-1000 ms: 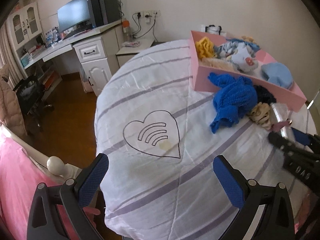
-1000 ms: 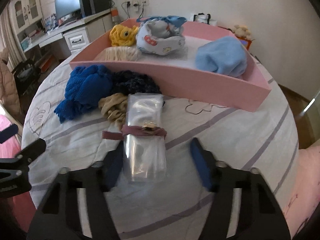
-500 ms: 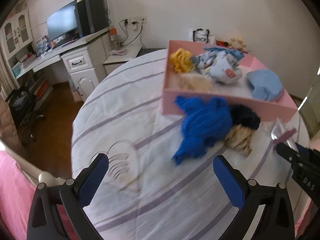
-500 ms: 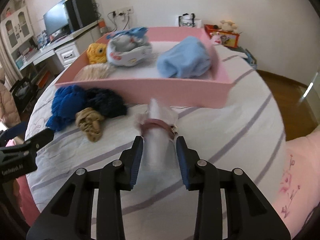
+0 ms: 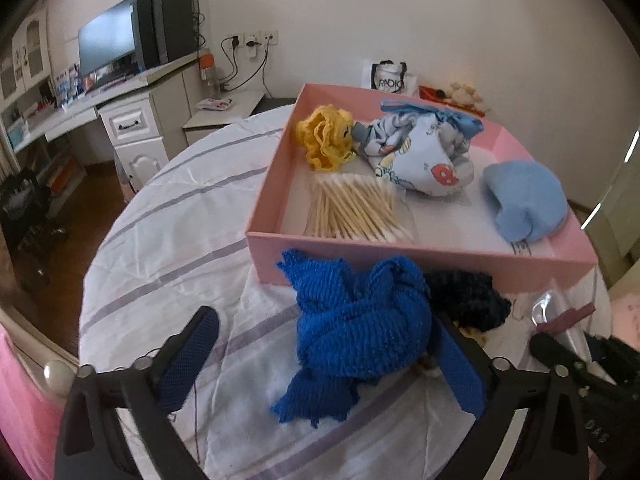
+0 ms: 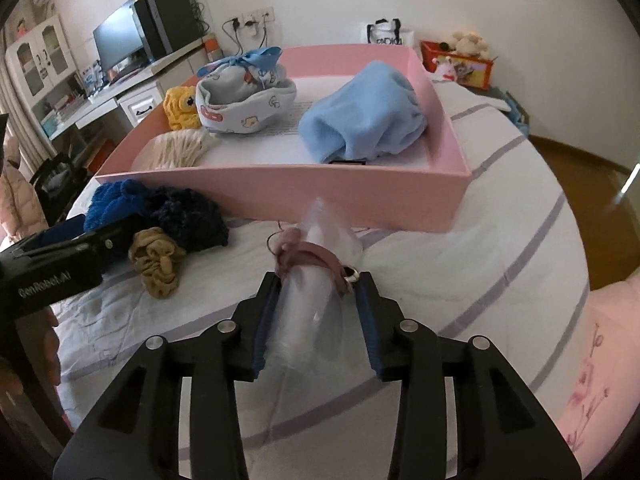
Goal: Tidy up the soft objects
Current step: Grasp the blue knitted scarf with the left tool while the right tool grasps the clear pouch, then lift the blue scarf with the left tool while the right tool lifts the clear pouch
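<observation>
My right gripper (image 6: 316, 288) is shut on a clear plastic bag (image 6: 316, 280) wrapped with a mauve hair band (image 6: 308, 258), held above the table in front of the pink box (image 6: 360, 196). My left gripper (image 5: 324, 340) is open, its fingers on either side of the blue knitted cloth (image 5: 360, 328), which lies against the box front (image 5: 420, 260). A dark knit piece (image 6: 188, 216) and a tan scrunchie (image 6: 158, 260) lie beside it. In the box are a yellow knit toy (image 5: 326, 136), cotton swabs (image 5: 352, 208), a printed pouch (image 5: 420, 160) and a light blue cloth (image 5: 524, 200).
The round table has a white striped cloth (image 5: 180, 208). A desk with a monitor (image 5: 108, 48) and drawers stands at the back left. A pink bed edge (image 6: 600, 360) is at the right. The left gripper's body (image 6: 52, 268) shows at the left in the right wrist view.
My right gripper closed on the plastic bag and lifted it off the table. My left gripper moved forward and right until its fingers sit around the blue cloth.
</observation>
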Tool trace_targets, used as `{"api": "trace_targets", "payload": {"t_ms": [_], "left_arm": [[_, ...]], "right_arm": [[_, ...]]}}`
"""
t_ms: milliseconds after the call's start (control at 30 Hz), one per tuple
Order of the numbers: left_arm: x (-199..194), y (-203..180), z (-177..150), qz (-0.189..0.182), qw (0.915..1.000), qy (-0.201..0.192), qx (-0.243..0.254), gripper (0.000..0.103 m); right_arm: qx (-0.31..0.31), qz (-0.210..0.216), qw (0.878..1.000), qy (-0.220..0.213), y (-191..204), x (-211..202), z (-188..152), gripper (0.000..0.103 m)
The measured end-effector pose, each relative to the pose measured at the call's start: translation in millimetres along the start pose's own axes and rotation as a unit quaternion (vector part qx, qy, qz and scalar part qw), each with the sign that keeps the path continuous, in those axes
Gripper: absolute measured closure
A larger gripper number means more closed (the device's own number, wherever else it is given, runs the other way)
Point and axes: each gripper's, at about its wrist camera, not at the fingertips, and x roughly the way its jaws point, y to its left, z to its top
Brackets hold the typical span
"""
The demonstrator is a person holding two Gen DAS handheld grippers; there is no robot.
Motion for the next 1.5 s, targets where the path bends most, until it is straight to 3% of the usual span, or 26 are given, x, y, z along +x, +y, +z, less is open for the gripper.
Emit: {"api": "trace_targets", "payload": {"t_ms": [67,133,200,467,867,1233,1500], "left_arm": [[4,4,0,-0.020,0.9998,0.008,-0.003,0.039],[7,8,0,-0.049,0.9985,0.023,-0.013,0.054],[8,9,2,-0.058,0.9979,0.022,-0.018,0.056],[-14,1,-2,-0.034,0.9994,-0.001,0.008,0.058],[-69,-11,-19,-0.035,0.9984,-0.034,0.029,0.058],[-154,-12,-47,-0.029,0.9947,-0.090,0.041,0.057],[-236,-15,-76,-0.032,0.9853,-0.159,0.053,0.057]], "right_arm": [[-0.003,0.000,1.000,-0.002,1,1,1,0.068],[-0.020,-0.006,1.000,-0.004,5,2,0,0.068],[-0.023,-0.007,1.000,-0.006,5,1,-1,0.069],[-0.003,0.008,1.000,-0.013,1,-10,-1,0.071],[-0.008,0.005,0.998,-0.065,14,-64,-3,0.071],[-0.019,0.001,0.991,-0.134,34,-137,-12,0.071],[-0.030,0.001,0.978,-0.207,50,-210,-28,0.070]]}}
